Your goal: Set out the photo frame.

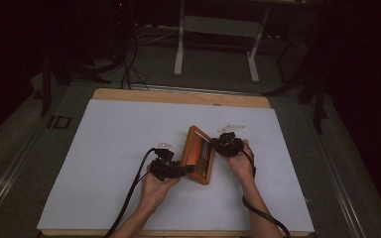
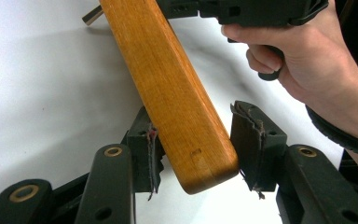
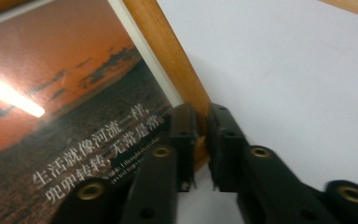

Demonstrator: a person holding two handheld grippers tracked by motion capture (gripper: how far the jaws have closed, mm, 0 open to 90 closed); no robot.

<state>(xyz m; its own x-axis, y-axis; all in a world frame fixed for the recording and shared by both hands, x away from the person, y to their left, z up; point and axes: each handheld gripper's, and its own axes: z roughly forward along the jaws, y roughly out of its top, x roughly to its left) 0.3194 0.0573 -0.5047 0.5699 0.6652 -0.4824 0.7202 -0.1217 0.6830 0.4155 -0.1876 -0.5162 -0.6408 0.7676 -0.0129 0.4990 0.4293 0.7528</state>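
A wooden picture frame point(image 1: 201, 153) with an orange sunset print and white lettering point(image 3: 74, 116) stands tilted on edge over the white sheet. My left gripper point(image 1: 191, 169) holds the frame's near lower corner: in the left gripper view its torn pads point(image 2: 151, 149) sit against both faces of the wooden side point(image 2: 177, 93). My right gripper point(image 1: 214, 144) is at the frame's far right edge. In the right gripper view its jaws point(image 3: 201, 140) straddle the thin wooden rim point(image 3: 168, 51) with a narrow gap, loose around it. The right hand point(image 2: 307, 60) shows beyond the frame.
A white sheet point(image 1: 119, 148) covers most of the wooden table point(image 1: 178, 95). A white stand's legs point(image 1: 179, 49) and dark cables point(image 1: 126, 69) lie on the floor beyond it. Gripper cables point(image 1: 129, 198) trail toward the near edge. A small metal peg point(image 2: 91, 17) sticks out at the frame's back.
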